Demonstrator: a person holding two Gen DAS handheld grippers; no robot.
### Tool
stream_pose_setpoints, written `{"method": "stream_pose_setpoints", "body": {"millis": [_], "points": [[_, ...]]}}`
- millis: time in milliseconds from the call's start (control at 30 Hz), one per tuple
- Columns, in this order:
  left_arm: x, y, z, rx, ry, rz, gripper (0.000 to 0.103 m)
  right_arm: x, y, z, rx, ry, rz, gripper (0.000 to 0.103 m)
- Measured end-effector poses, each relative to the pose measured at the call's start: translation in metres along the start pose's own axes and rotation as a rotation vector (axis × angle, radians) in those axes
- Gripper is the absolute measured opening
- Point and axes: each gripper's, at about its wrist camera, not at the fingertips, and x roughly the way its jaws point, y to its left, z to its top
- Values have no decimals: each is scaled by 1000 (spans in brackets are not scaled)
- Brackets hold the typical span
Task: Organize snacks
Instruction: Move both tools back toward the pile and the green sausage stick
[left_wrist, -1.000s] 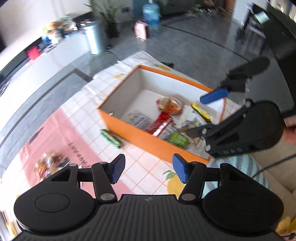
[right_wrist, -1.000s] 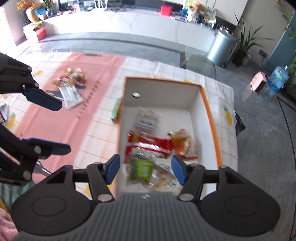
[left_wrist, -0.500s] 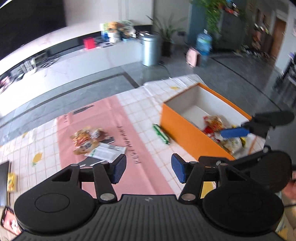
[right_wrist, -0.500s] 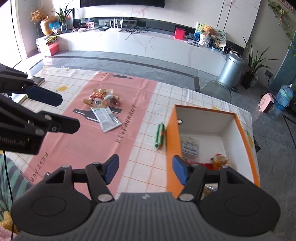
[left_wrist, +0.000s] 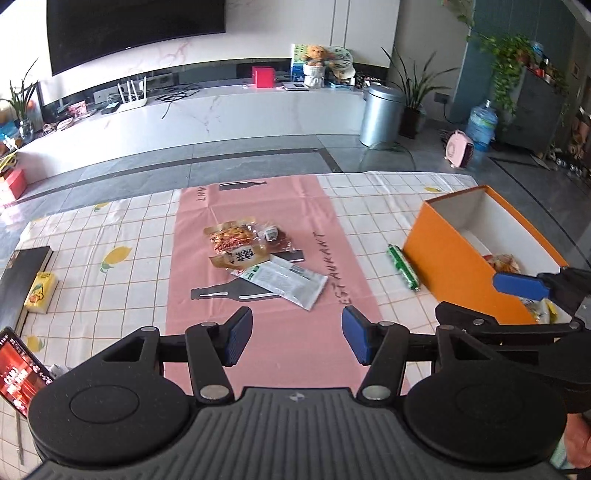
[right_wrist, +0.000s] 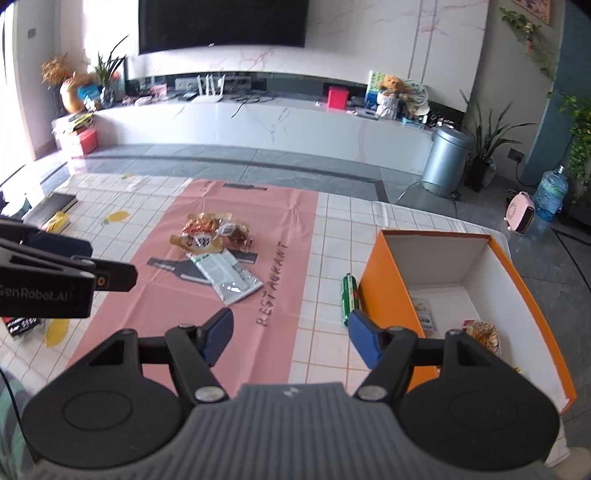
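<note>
Your left claw open, empty; right claw opening, empty. White-green foil snack sachet lies straight ahead of left claw, long axis slanting down-right across pink mat.

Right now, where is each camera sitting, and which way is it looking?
Left wrist view: sits on the left gripper, looking down over the pink mat and snack packets; the right gripper pokes in at right.
Right wrist view: sits on the right gripper, its jaws opening, empty; the left gripper shows at left.
Both see the packets, the green stick and the orange box.
</note>
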Motion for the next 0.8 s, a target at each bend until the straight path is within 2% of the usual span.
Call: {"method": "stream_pose_setpoints", "body": {"millis": [200, 333, 433, 567, 667, 800], "points": [[31, 21, -5, -69, 10, 4, 65, 37, 5, -14, 33, -24, 23, 67], [54, 36, -2, -89, 14, 10, 65, 69, 10, -13, 19, -10, 88, 67], [71, 46, 3, -85, 32, 16, 65, 93, 12, -8, -2, -5, 73, 67], [94, 56, 10, -86, 43, 46, 67, 124, 9, -2, -54, -5, -72, 66], [109, 59, 12, -108, 51, 42, 67, 147, 4, -7, -97, 0, -195, 54], [126, 60, 12, -101, 56, 53, 67, 171, 1, -17, -162, -15, -320, 47]]}}
